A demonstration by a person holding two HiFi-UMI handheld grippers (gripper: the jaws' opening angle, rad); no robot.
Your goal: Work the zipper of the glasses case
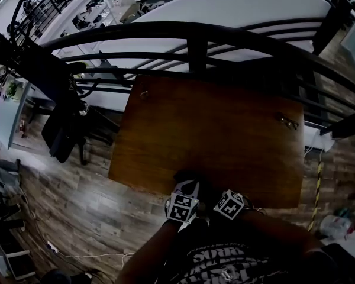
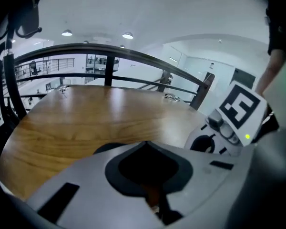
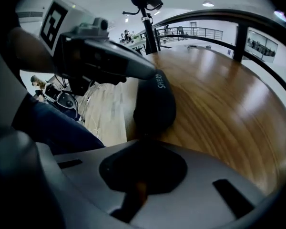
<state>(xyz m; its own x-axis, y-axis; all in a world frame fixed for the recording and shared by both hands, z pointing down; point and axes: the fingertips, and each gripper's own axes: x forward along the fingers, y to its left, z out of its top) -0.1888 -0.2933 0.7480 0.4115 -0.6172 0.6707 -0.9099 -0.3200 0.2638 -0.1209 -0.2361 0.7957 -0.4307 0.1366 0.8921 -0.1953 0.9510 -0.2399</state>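
The black glasses case lies at the near edge of the brown wooden table. In the right gripper view the case is long and rounded, with white lettering on its end. My left gripper is shut, and its tips rest on the lettered end of the case. My right gripper is also shut, with its tips against the case's near end. I cannot see whether a zipper pull is pinched. In the left gripper view only a dark sliver of the case shows beyond the closed left gripper.
A pair of glasses lies at the table's far right and a small object at its far left corner. A black curved railing runs behind the table. Wooden floor and the person's lap lie below the near edge.
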